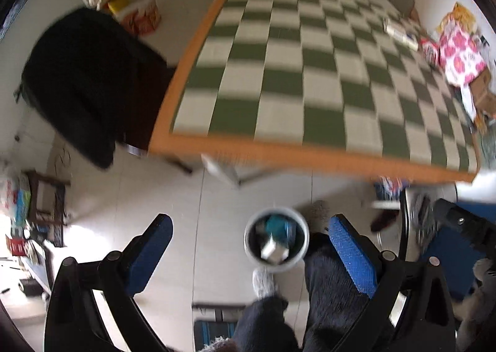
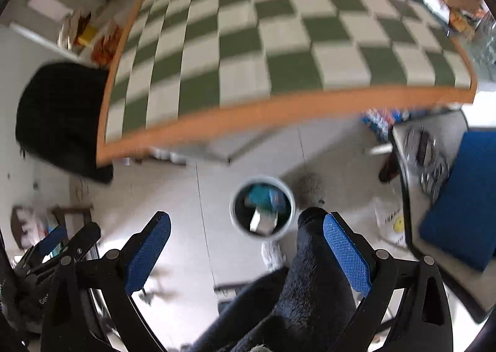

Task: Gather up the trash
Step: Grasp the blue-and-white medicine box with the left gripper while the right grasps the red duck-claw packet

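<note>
A round white trash bin point(image 1: 276, 239) stands on the floor below me, holding a teal packet and a pale crumpled piece. The same bin point(image 2: 262, 207) shows in the right wrist view. My left gripper point(image 1: 248, 246) hangs high above it, blue pads wide apart and nothing between them. My right gripper point(image 2: 246, 243) is likewise open and empty above the bin. Both views are motion-blurred. A person's dark-trousered legs point(image 1: 325, 296) and grey slippers stand beside the bin.
A table with a green-and-white checked cloth point(image 1: 310, 73) and orange edge fills the upper view; boxes and a pink-patterned bag point(image 1: 458, 54) sit at its far right. A black chair point(image 1: 83, 82) stands at its left. A blue-topped stand point(image 2: 462, 197) is at right.
</note>
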Motion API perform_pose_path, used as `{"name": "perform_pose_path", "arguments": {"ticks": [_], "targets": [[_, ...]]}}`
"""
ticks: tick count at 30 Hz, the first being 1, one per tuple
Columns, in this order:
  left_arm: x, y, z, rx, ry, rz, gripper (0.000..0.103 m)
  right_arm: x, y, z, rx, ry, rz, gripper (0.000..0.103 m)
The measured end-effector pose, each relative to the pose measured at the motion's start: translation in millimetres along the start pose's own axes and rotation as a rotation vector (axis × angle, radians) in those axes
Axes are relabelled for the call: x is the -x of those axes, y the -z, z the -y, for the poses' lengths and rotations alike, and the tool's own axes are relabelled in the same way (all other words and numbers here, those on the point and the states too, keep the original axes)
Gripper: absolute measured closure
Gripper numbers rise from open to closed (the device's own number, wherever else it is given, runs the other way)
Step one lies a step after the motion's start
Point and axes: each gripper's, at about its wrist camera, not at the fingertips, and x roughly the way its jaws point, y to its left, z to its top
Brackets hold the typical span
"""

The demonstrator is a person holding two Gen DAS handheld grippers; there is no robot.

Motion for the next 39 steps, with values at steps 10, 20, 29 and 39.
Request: {"name": "perform_pose_path", "arguments": {"ticks": [10, 20, 29, 39], "targets": [[-48.6, -198.3, 122.2, -0.050, -0.050, 0.050, 0.000, 19.4, -243.1, 132.1, -0.216, 0.101, 0.121, 0.003], [-140.7, -351.4, 274.2, -0.388, -0.127, 0.033, 0.000, -71.1, -476.1, 272.7, -0.322, 0.218, 0.062, 0.003], [-188.1, -411.8, 383.0, -0.929, -0.123, 0.119, 0.000, -139.4, -553.7, 299.0, -0.283, 0.305, 0.017, 0.037], [-212.5, -388.8, 473.2, -1.630, -0.028, 0.113, 0.000, -122.0, -490.7, 317.2, -0.365, 0.245, -0.051, 0.052]]}}
